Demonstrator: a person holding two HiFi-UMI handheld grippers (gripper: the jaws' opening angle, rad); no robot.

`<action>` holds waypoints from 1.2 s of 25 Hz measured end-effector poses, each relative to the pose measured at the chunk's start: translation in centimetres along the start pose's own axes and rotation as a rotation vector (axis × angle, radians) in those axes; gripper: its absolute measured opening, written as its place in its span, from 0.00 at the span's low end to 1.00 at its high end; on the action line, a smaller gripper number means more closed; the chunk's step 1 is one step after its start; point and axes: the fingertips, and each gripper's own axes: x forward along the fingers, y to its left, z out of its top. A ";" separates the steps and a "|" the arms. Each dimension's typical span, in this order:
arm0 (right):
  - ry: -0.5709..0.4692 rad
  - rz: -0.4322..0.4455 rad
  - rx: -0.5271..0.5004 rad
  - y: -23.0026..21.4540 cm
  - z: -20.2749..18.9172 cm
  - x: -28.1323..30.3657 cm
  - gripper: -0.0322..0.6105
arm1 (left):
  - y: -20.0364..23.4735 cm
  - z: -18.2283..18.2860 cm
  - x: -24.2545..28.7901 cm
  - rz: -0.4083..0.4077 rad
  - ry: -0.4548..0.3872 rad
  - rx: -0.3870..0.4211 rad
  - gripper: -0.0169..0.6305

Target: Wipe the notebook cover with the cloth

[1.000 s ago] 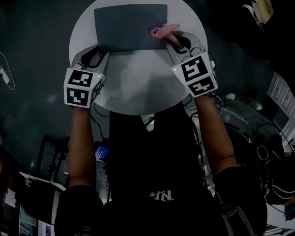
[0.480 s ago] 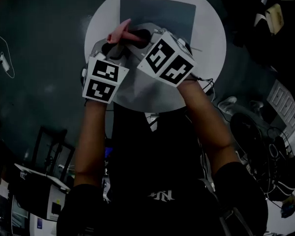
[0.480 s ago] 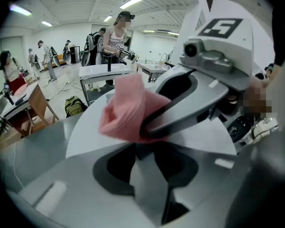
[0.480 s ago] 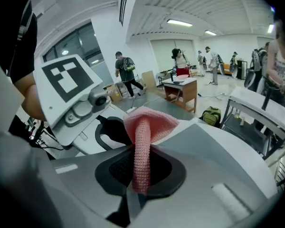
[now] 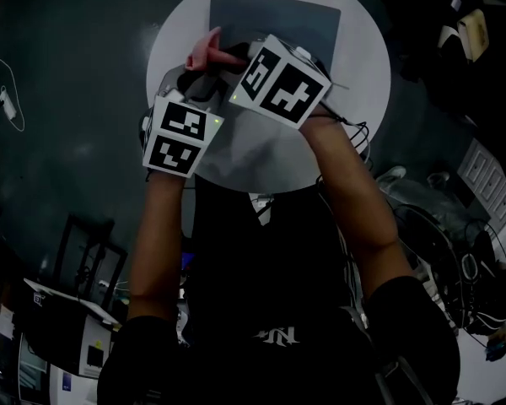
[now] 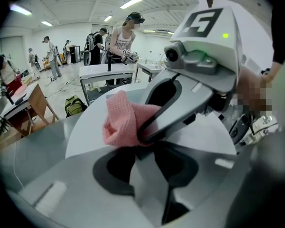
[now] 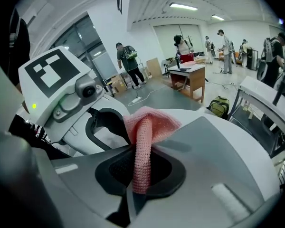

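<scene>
**Above the counter's left half: cloth clamped in one tool, cover not yet wiped**

Finding 1. On the round white counter [image 5: 358, 74] the grey notebook [image 5: 278, 24] lies closed and flat at the far side. Its cover is bare and nothing rests on it.

Finding 2. The right tool [image 7: 141, 161] is closed on the pink cloth [image 7: 143, 127]. A rolled strip runs down between its pads and a looser bunch stands proud of the tips. From where I stand, this tool reaches across to the left, raised off the counter. The cloth is near the notebook's near-left corner and does not touch the cover.

Finding 3. The left tool [image 6: 151, 152] stands wide with nothing gripped. The bunch hangs just beyond its tips, and the two tools nearly meet there. Whether fabric brushes a left pad I cannot tell.

Assessment. This looks like a re-grip or hand-over ahead of the wipe. To do it well, bring the bunch deep between the left pads before closing. Do not release the right clamp until the left has a firm bite. A rolled strip wipes poorly, so the cloth should be drawn out to offer a broad face. Then lay it flat on the cover and let the free tool pin the notebook's edge, since a light book may slide.
</scene>
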 end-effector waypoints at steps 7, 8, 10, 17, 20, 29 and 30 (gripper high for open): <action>0.003 -0.029 -0.004 -0.5 -1.9 -1.4 0.09 | -0.1 0.2 0.0 0.010 0.018 0.011 0.21; 0.002 -0.035 0.005 -0.6 -2.4 -1.7 0.09 | -0.1 0.2 0.1 0.010 0.021 0.010 0.21; -0.004 -0.049 0.026 -0.9 -3.5 -2.6 0.09 | -0.1 0.2 0.2 0.011 0.025 0.008 0.21; -0.041 -0.115 0.088 -2.0 -7.9 -6.2 0.09 | -0.5 0.4 0.4 0.035 0.034 0.005 0.21; -0.047 -0.133 0.133 -2.2 -10.0 -7.9 0.09 | -0.8 0.4 0.3 0.050 0.048 0.015 0.21; -0.056 -0.168 0.185 -3.7 -16.0 -13.0 0.09 | -2.7 1.3 1.3 0.103 0.073 0.016 0.21; -0.056 -0.168 0.187 -3.7 -16.1 -13.1 0.09 | -2.6 1.2 1.2 0.111 0.073 0.015 0.21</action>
